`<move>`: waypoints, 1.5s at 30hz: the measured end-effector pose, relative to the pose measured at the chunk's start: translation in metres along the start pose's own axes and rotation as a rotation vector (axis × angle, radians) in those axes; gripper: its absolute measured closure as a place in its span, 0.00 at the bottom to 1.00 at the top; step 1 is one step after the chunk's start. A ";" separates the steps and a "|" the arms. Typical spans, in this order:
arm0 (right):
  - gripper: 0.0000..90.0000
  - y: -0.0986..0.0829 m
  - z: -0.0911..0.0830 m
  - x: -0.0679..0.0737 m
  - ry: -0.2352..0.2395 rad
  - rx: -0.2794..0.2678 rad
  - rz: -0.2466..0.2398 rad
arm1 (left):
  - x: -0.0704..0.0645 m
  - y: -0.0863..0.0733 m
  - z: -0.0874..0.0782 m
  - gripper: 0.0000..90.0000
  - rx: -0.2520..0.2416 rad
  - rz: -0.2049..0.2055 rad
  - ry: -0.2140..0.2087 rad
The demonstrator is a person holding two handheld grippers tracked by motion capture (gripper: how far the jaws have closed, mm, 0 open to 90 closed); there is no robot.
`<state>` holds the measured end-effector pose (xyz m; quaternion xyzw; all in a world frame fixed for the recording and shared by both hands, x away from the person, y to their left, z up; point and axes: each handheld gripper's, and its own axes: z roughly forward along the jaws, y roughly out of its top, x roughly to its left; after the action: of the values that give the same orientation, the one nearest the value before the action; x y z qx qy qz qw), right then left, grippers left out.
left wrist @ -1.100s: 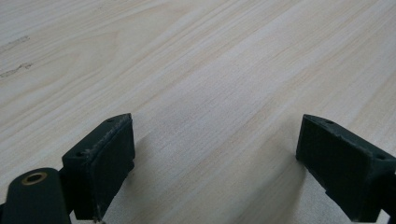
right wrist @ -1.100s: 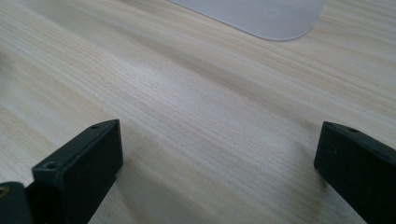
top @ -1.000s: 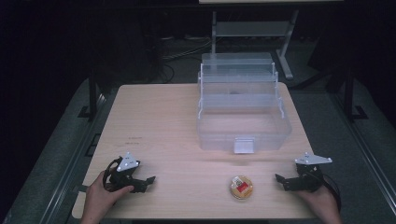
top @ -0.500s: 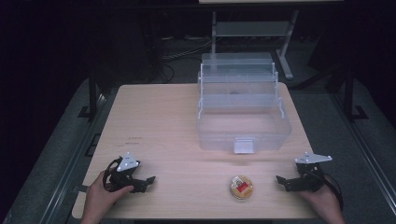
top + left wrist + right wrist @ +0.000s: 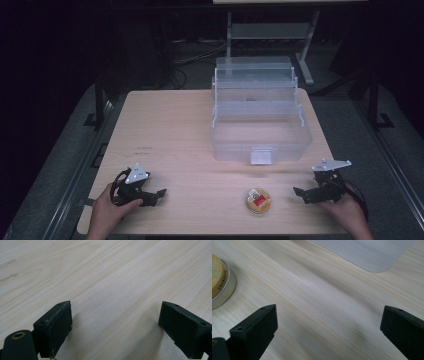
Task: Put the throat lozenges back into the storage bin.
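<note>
Pale wood-grain table (image 5: 190,125), lit from above, dark room around it. Clear plastic box (image 5: 260,120) toward far right of table, tiered trays stepped back and open, small white latch (image 5: 261,156) on near wall. Round tin (image 5: 258,200) with yellowish lid and red label near front edge, well apart from box, between the two hands but closer to right one.

Left gripper (image 5: 156,194) held low at front left of table in left hand (image 5: 107,212), jaws released and spread wide, bare wood between them (image 5: 115,315). Pointed roughly toward table centre.

Right gripper (image 5: 300,193) held low at front right in right hand (image 5: 347,215), grey three-cornered plate on top, jaws likewise released, nothing grasped (image 5: 329,325). Tin's edge (image 5: 222,282) seen just beyond its left jaw, not touching. Corner of box's base (image 5: 367,252) seen farther ahead.
</note>
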<state>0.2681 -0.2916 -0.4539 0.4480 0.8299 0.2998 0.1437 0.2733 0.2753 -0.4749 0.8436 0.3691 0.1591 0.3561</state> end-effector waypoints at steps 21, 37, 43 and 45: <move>0.01 0.019 -0.012 0.013 0.046 0.023 -0.078 | 0.000 0.000 0.000 0.12 0.000 -0.002 0.000; 0.01 0.034 -0.015 0.027 0.091 0.037 -0.151 | 0.000 0.000 0.000 0.12 -0.003 -0.003 0.000; 0.01 0.039 -0.015 0.034 0.108 0.048 -0.184 | 0.000 0.000 0.000 0.12 -0.003 -0.003 0.000; 0.01 0.042 -0.014 0.039 0.120 0.060 -0.203 | 0.000 0.000 0.000 0.12 -0.003 -0.003 0.000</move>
<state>0.2674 -0.2470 -0.4158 0.3470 0.8868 0.2847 0.1101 0.2732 0.2751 -0.4750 0.8425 0.3703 0.1591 0.3576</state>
